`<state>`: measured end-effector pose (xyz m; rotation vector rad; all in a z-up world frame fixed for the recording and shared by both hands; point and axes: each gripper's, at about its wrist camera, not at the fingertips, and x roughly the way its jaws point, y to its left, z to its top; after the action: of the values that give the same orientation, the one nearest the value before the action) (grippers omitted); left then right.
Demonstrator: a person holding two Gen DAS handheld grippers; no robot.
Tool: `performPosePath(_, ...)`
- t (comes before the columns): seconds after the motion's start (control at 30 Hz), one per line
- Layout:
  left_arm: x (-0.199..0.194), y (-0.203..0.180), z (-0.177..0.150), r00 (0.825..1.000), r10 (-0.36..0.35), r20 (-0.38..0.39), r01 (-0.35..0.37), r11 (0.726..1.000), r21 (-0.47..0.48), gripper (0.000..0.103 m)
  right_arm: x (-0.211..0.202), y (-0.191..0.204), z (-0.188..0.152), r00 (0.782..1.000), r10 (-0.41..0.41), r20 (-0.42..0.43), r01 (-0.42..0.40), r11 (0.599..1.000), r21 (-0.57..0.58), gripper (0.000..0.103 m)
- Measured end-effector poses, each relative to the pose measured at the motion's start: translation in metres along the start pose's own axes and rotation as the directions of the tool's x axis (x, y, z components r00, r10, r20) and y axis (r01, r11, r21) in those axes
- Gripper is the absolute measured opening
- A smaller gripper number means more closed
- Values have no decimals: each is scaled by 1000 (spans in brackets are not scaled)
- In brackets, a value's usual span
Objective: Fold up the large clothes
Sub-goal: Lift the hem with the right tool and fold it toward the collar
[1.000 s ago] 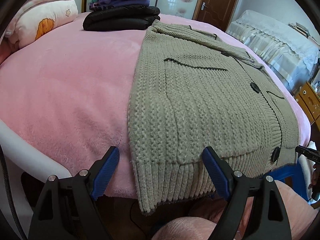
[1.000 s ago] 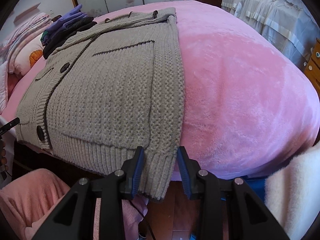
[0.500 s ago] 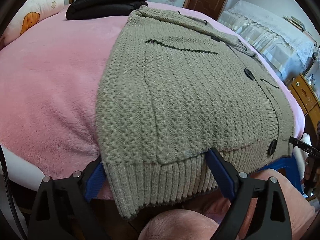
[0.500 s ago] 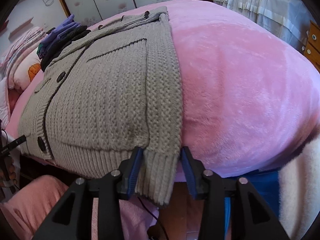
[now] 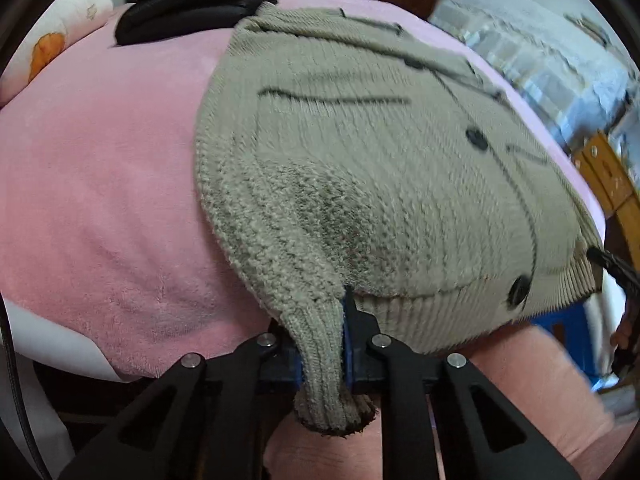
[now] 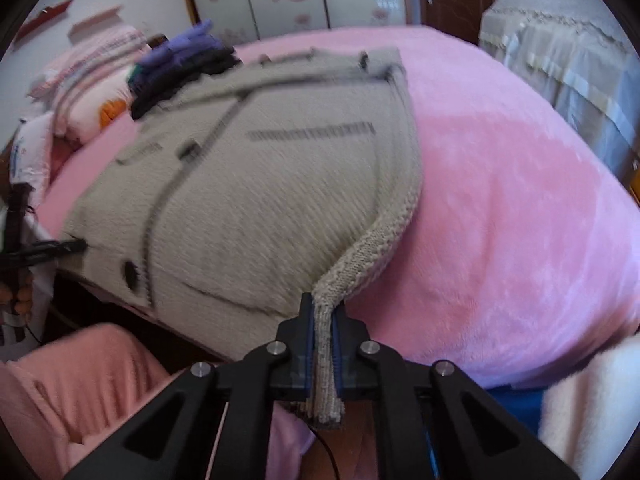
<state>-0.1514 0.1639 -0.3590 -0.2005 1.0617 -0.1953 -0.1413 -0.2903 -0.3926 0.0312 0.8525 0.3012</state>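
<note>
Ahead of both our claws spreads the bed, its pink plush blanket deep-piled, soft and rounded where it drops off the near edge under us. On it, directly beyond our fingertips, lies the grey knit cardigan, front up with dark buttons and dark-edged pocket slits, its ribbed hem hanging off the near side of the bed toward us.

We judge the cardigan thick, heavy for a garment and entirely limp: a chunky stretchy knit that will sag and drag between two holds instead of lifting flat. Its rough yarn should grip well against the pads, so slipping seems less likely than stretching. The ribbed hem corners look like the sound places to take it, being denser and firmer than the open body knit.

Far beyond the left claw, past the cardigan's collar, sits a stack of folded clothes, black padded pieces below and purple on top, beside a pillow with an orange print.

Our left gripper is pinched on the hem's left corner, the rib bunched into a thick roll between the blue pads. Our right gripper is squeezed tight on the hem's right corner, a narrow folded band of knit clamped upright between its fingers.
</note>
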Motion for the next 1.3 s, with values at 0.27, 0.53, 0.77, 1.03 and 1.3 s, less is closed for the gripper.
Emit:
performPosePath(0.27,-62,-11,51,981,-33,193,53,994,-100,12,-52,24,62,974,71,217,-63,997,-42,6)
performPosePath(0.53,-115,-25,126,945,-8,327,53,990,-129,12,-89,20,140,913,90,398,-103,995,12,6)
performPosePath(0.77,-139,-15,177,929,18,370,63,976,-207,12,-109,9,187,876,93,473,-140,988,65,6)
performPosePath(1.03,-127,6,242,934,20,356,87,956,-282,12,-91,-11,239,870,59,489,-156,975,160,6)
performPosePath(1.3,-71,-1,340,943,51,329,39,964,-261,12,-31,-40,305,878,-44,477,-96,959,265,6)
